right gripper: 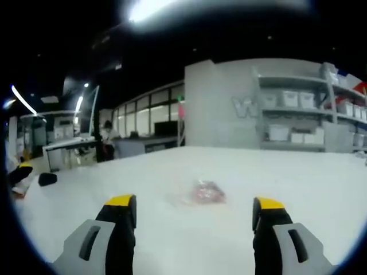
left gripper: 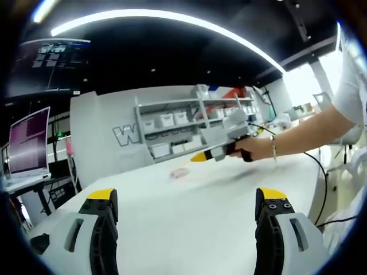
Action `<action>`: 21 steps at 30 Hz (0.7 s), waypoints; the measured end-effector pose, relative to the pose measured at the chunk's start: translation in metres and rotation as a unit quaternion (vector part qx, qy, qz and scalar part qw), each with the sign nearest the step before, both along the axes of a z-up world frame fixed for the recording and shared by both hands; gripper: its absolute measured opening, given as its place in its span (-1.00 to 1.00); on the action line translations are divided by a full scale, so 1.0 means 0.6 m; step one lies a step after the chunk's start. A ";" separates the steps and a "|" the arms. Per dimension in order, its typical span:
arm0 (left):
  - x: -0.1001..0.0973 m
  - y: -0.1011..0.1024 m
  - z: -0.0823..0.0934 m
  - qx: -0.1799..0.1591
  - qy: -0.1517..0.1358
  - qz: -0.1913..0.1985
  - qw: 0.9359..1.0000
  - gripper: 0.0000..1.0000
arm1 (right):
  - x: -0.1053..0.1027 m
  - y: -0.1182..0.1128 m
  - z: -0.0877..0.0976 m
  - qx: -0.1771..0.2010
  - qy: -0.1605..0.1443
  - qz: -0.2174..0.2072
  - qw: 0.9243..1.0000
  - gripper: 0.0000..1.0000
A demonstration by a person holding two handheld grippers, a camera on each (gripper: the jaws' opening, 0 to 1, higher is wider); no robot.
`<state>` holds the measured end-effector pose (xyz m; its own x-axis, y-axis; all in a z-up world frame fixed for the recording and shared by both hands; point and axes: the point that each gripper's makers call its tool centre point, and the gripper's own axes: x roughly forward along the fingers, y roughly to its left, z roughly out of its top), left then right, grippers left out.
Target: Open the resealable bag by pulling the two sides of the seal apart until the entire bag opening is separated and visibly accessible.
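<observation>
Both grippers, left gripper [left gripper: 186, 209] and right gripper [right gripper: 195, 215], spread wide, grasping nothing. The small clear resealable bag [right gripper: 205, 192] lies flat mid-frame on the smooth white table [right gripper: 298, 177], bare surface all round.

The table [right gripper: 275, 172] is plain white. On it the resealable bag [right gripper: 207, 192] is clear, with a pink-red blur inside. The right claw [right gripper: 194, 213] has black jaws with yellow tips and grey bodies; the left claw [left gripper: 187, 203] shows the same black, yellow and grey. The shelf unit [left gripper: 183, 123] is pale grey with white bins.
</observation>
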<state>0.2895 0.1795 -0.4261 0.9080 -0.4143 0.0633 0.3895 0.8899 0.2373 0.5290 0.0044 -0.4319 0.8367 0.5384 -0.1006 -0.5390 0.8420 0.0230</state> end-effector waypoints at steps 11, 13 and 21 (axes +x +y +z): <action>0.001 0.003 0.000 -0.001 0.000 0.000 1.000 0.96 | -0.013 -0.010 0.009 0.012 -0.007 0.001 1.000 0.67; 0.002 0.003 0.000 -0.001 0.000 0.000 1.000 0.96 | -0.015 -0.011 0.011 0.013 -0.008 0.001 1.000 0.67; 0.001 -0.003 -0.003 -0.001 0.002 -0.004 1.000 0.96 | -0.029 -0.017 0.012 0.017 -0.011 0.003 1.000 0.67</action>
<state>0.2899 0.1775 -0.4280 0.9052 -0.4206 0.0604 0.3967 0.8875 0.2346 0.5114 -0.0057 -0.4246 0.8354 0.5460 -0.0633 -0.5445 0.8378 0.0405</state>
